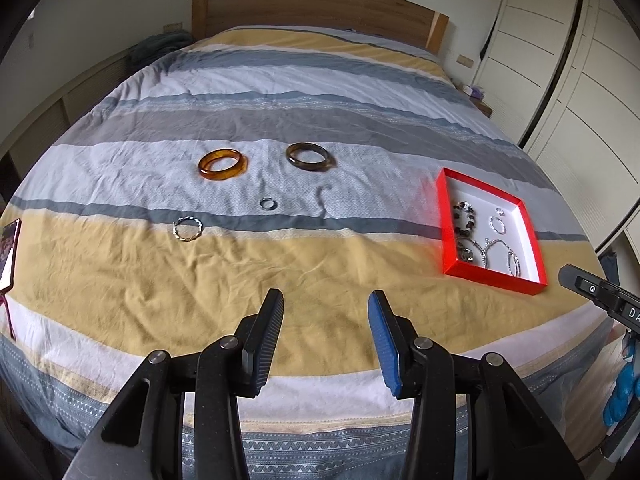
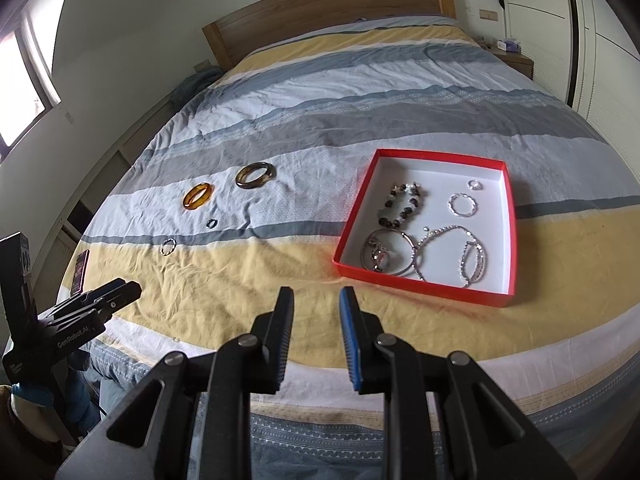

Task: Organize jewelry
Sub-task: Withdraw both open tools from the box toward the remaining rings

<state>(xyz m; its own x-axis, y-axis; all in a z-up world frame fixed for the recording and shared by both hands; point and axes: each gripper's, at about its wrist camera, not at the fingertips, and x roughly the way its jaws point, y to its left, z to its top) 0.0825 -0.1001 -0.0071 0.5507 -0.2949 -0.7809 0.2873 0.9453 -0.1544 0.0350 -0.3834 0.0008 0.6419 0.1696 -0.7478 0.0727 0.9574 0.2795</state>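
On the striped bedspread lie an amber bangle (image 1: 223,164) (image 2: 198,196), a dark brown bangle (image 1: 309,156) (image 2: 255,175), a small ring (image 1: 267,203) (image 2: 211,223) and a twisted silver ring (image 1: 188,229) (image 2: 168,246). To their right sits a shallow red box (image 1: 447,216) (image 2: 354,228) holding a beaded bracelet (image 1: 464,218) (image 2: 402,204) and several silver hoops (image 2: 462,204). My left gripper (image 1: 326,300) hovers open and empty over the yellow stripe, short of the loose pieces. My right gripper (image 2: 316,296) is narrowly open and empty, just left of the box's near corner.
A phone (image 1: 10,248) (image 2: 80,270) lies at the bed's left edge. The wooden headboard (image 1: 312,8) stands at the far end and white wardrobe doors (image 1: 560,80) line the right side. A blue-gloved hand (image 1: 624,396) shows at the right edge.
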